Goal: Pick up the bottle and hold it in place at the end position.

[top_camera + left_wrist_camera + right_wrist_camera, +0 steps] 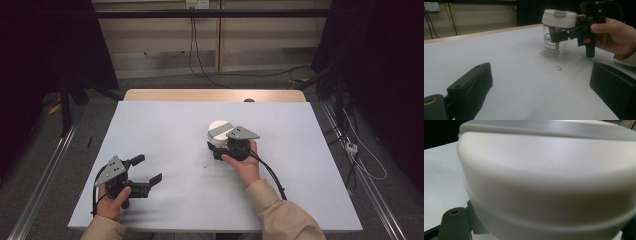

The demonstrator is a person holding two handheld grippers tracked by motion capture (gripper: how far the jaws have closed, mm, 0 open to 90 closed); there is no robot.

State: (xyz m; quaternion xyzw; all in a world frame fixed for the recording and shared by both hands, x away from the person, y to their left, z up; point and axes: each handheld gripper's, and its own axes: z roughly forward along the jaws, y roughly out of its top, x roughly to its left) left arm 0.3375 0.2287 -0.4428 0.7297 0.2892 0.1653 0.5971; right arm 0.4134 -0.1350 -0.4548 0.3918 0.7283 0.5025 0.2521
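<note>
White-lidded jar (555,33) beside dark speck (559,68)

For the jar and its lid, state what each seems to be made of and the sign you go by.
Jar: clear glass or hard plastic, glossy; the table shows through its printed wall. The pictures leave open which.
Lid: probably matte, cream-white plastic with a grey strip on top; smooth, soft sheen, opaque.

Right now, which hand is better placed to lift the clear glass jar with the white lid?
The right. Its claw is already shut on the clear glass jar under the white lid. The left claw sits open, well apart near the table's front-left corner.
</note>
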